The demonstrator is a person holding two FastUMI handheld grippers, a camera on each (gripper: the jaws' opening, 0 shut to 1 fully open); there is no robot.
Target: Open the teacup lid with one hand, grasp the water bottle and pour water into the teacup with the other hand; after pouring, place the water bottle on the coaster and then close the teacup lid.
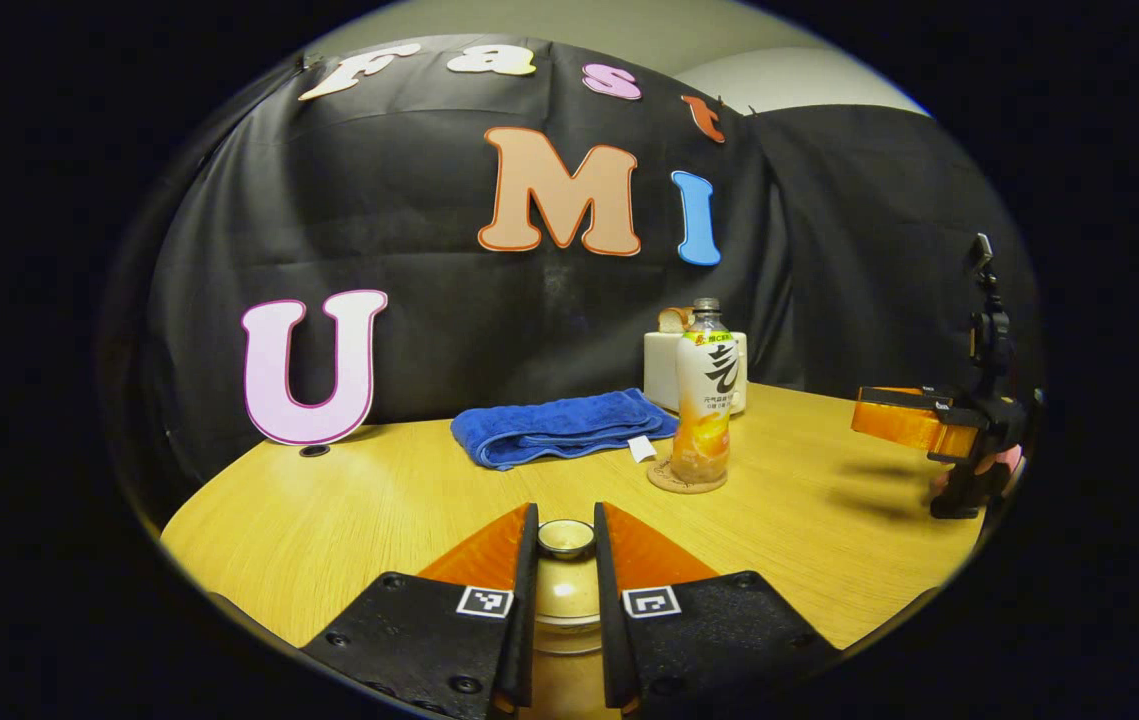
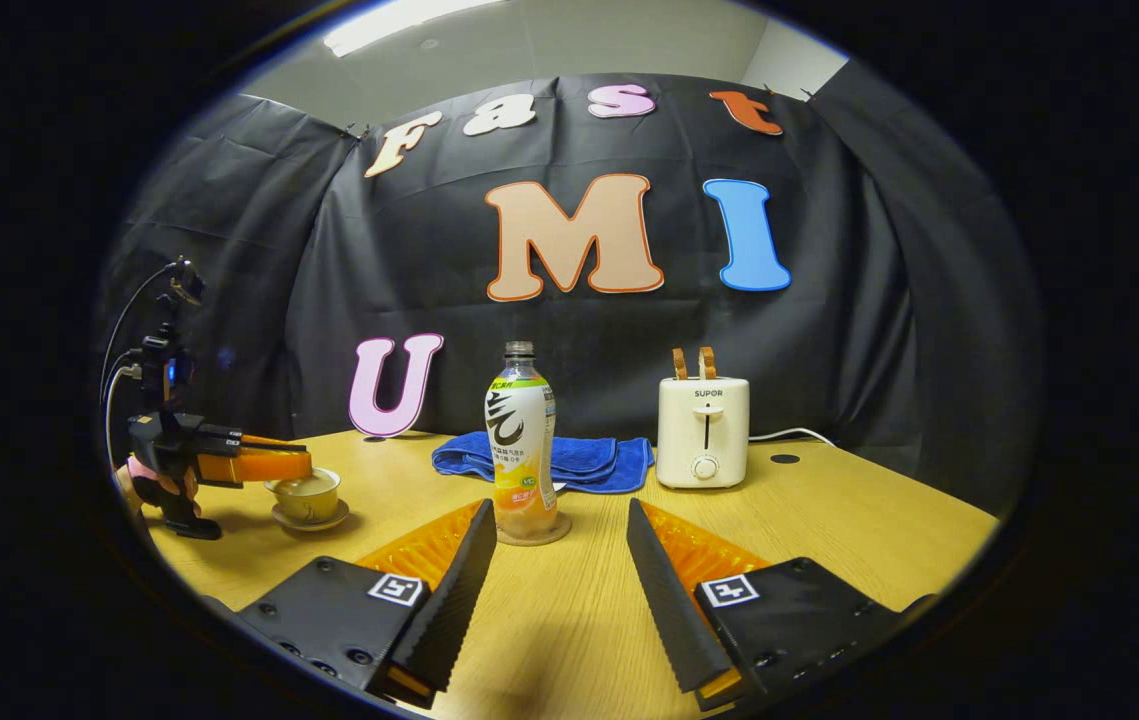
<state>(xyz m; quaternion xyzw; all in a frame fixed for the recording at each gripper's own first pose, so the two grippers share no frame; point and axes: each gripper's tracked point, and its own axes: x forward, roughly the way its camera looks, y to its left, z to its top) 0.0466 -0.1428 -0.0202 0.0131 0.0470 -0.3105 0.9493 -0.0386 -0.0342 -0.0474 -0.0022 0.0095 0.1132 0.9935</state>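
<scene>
Dim booth, ceiling light (image 2: 399, 25) overhead (edges bowed), soft shadows.

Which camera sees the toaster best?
The right gripper view. There the toaster stands whole on the table, with its front, its lever and two slices of bread on top. In the left gripper view the water bottle stands in front of it and hides most of it.

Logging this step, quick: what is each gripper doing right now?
Left gripper: closed on the teacup lid.
Right gripper: open, empty, short of the bottle.
</scene>
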